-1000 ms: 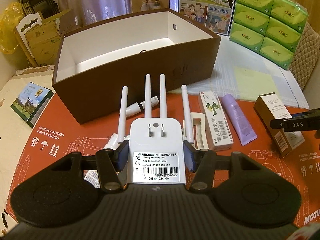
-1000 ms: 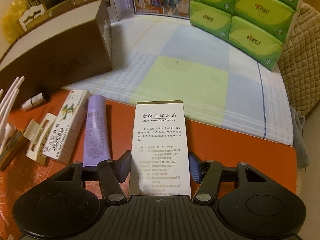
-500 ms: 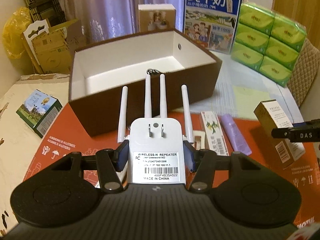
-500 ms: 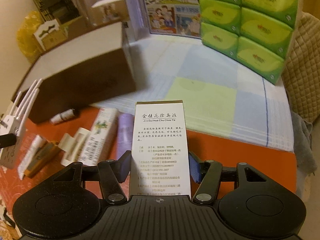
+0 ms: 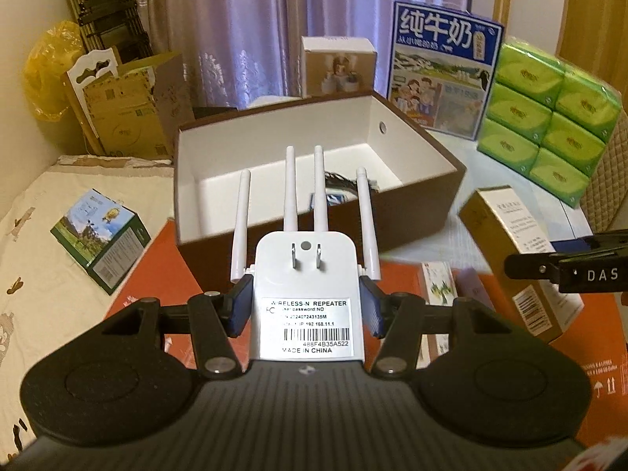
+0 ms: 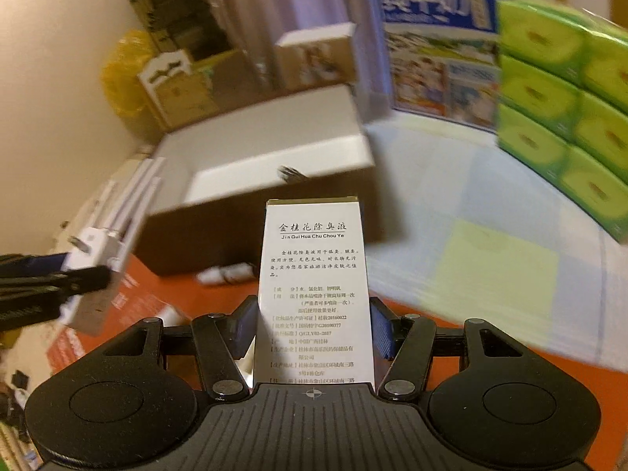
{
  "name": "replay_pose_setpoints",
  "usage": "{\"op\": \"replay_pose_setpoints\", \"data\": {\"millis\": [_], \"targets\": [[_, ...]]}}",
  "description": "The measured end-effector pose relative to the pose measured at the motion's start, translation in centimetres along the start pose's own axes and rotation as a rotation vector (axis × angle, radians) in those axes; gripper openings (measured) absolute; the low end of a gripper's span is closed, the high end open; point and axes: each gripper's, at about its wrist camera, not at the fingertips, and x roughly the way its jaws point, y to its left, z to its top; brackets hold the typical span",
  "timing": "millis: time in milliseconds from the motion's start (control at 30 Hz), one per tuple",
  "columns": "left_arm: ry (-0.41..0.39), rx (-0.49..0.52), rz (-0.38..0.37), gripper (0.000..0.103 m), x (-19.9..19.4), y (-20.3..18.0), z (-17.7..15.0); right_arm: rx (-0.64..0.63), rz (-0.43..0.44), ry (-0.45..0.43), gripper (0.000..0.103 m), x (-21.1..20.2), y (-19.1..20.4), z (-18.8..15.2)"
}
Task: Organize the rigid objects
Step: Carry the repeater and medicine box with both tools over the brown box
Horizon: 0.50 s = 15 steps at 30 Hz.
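My left gripper (image 5: 306, 306) is shut on a white wireless repeater (image 5: 306, 274) whose antennas point up toward the brown box (image 5: 416, 204). That box is open, white inside, with a dark cable and a small blue item on its floor. My right gripper (image 6: 312, 325) is shut on a tall white-and-gold carton (image 6: 314, 274) printed with Chinese text. The same carton (image 5: 506, 227) and a right finger (image 5: 565, 267) show at the right of the left wrist view. The repeater (image 6: 98, 259) and the left gripper appear at the left of the right wrist view, lifted off the orange sheet.
On the orange sheet (image 5: 157, 271) lie a flat white-green carton (image 5: 435, 286), a lilac tube (image 5: 471, 286) and small white bottles (image 6: 223, 274). A green picture box (image 5: 100, 235) lies left. Green tissue packs (image 5: 549, 125), a milk carton (image 5: 439, 78) and cardboard stand behind.
Both grippers have risen with their loads; the box's inside now shows more fully. The right gripper has swung left toward the brown box, and its view is blurred.
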Motion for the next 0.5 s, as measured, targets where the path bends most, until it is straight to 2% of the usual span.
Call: {"op": "replay_pose_setpoints", "data": {"millis": [233, 500], "targets": [[-0.042, -0.017, 0.032, 0.052, 0.8, 1.7, 2.7, -0.026, 0.091, -0.044, 0.055, 1.7, 3.0, 4.4], [-0.066, -0.036, 0.059, 0.052, 3.3, 3.4, 6.3, -0.067, 0.12, -0.074, 0.055, 5.0, 5.9, 9.7]]}}
